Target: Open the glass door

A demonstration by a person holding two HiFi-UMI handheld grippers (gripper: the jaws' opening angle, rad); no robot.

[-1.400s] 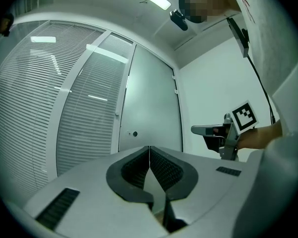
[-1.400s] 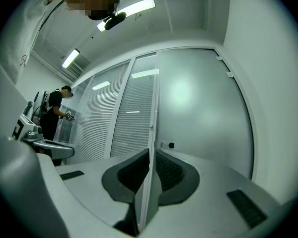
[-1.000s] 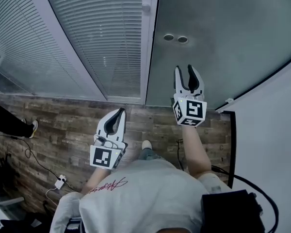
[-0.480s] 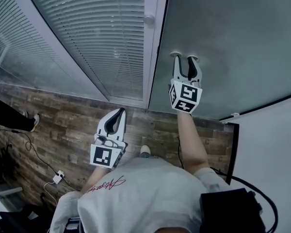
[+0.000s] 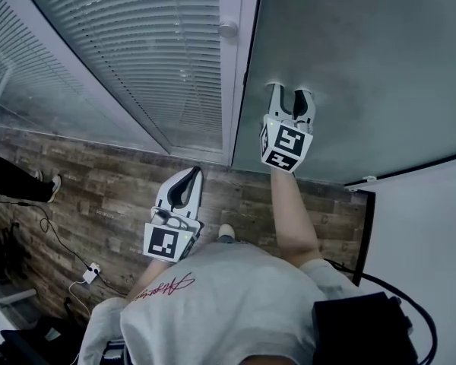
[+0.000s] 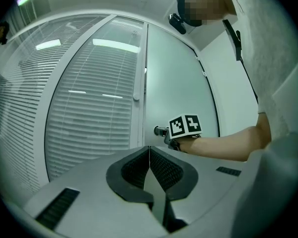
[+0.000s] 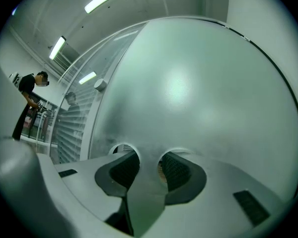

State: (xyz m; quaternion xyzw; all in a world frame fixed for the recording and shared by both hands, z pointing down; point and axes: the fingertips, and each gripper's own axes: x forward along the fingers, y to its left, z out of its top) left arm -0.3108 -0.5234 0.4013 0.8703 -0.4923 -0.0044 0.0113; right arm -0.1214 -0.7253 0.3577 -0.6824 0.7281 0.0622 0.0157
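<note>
The frosted glass door (image 5: 365, 52) fills the upper right of the head view. My right gripper (image 5: 289, 91) is stretched out level against it, its fingertips at two round metal fittings (image 5: 277, 87). Its jaws stand wide and are closing. In the right gripper view the gripper (image 7: 149, 155) shows only frosted glass (image 7: 198, 83) between the jaws, with a round fitting (image 7: 120, 149) behind each tip. The left gripper view shows a short metal knob (image 6: 160, 131) sticking out of the door beside the right gripper (image 6: 169, 139). My left gripper (image 5: 188, 175) hangs back over the floor, shut and empty (image 6: 149, 150).
Left of the door is a glass panel with slatted blinds (image 5: 137, 52) and a white frame with a round knob (image 5: 228, 29). A cable and adapter (image 5: 91, 271) lie on the wood floor (image 5: 99, 188). Another person's shoe (image 5: 52, 185) is at far left. A white wall (image 5: 425, 226) stands at right.
My right gripper has reached forward from short of the door until its tips are at the two round fittings. The left gripper has stayed shut and shifted only slightly.
</note>
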